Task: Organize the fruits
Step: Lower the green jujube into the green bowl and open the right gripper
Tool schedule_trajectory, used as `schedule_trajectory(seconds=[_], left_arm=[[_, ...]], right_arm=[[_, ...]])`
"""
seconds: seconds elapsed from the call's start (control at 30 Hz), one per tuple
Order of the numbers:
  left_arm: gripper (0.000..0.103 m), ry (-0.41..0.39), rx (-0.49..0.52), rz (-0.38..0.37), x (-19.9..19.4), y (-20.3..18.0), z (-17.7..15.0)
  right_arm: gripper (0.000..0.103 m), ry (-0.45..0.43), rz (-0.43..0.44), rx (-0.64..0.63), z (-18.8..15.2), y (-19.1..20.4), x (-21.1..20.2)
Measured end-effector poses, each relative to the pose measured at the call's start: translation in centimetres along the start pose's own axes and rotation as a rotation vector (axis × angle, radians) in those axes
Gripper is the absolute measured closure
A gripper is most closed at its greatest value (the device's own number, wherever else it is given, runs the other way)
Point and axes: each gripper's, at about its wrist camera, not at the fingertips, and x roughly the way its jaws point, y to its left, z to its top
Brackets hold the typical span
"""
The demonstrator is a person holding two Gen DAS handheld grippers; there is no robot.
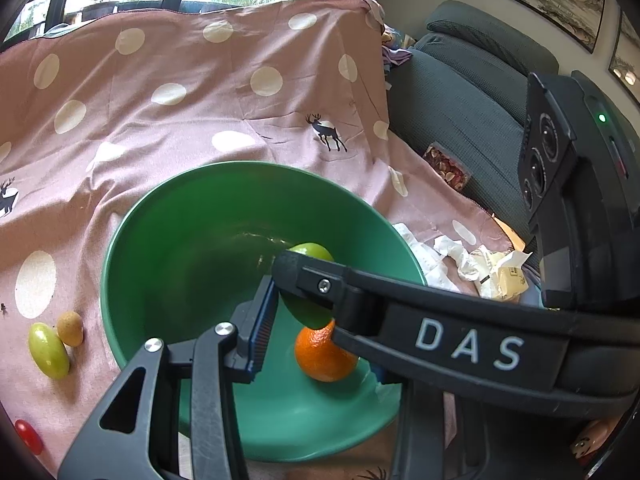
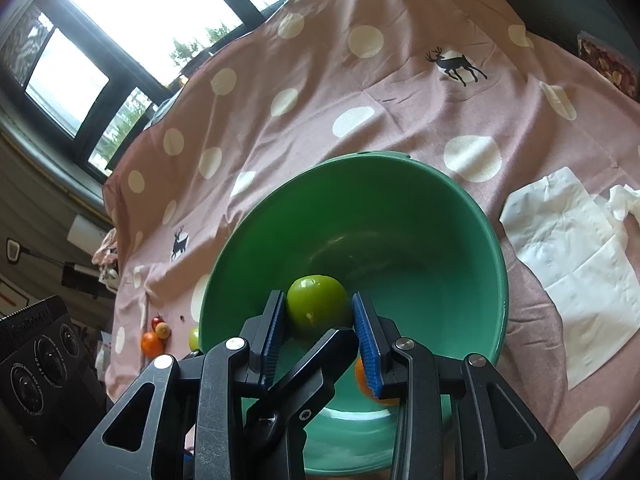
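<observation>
Counted: one green bowl (image 1: 132, 248), with one orange (image 1: 324, 356) at five o'clock inside; three small fruits (image 1: 48, 350) loose on cloth (image 1: 200, 100) at eight o'clock. Right gripper (image 2: 317, 300) narrowly parted, pinching one green fruit (image 2: 316, 314) inside bowl. Left gripper (image 1: 312, 304): spread cannot be told.

- One green bowl (image 2: 472, 216).
- Two fruits inside it: one green fruit (image 2: 318, 304) and one orange (image 1: 324, 356).
- Outside on the cloth, left wrist view: one oblong green fruit (image 1: 48, 350), one small tan fruit (image 1: 70, 328), one red tomato (image 1: 28, 437).
- Two grippers.
</observation>
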Motion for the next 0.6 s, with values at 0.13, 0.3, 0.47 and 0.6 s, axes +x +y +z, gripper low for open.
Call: schedule_trajectory(seconds=[0.13, 0.3, 0.47, 0.6], left_arm=[[0.065, 0.004, -0.004, -0.005, 0.15, 0.03, -0.01], [0.065, 0.009, -0.006, -0.012, 0.38, 0.11, 0.07], [0.065, 0.011, -0.008, -0.018, 0.48, 0.15, 0.07], [0.065, 0.017, -0.014, -0.025, 0.63, 0.28, 0.04]], right_arm=[[0.065, 0.005, -0.004, 0.005, 0.06, -0.14, 0.13], [0.065, 0.005, -0.01, 0.007, 0.02, -0.16, 0.12], [0.065, 0.005, -0.018, 0.006, -0.05, -0.23, 0.08], [0.065, 0.007, -0.026, 0.004, -0.05, -0.19, 0.13]])
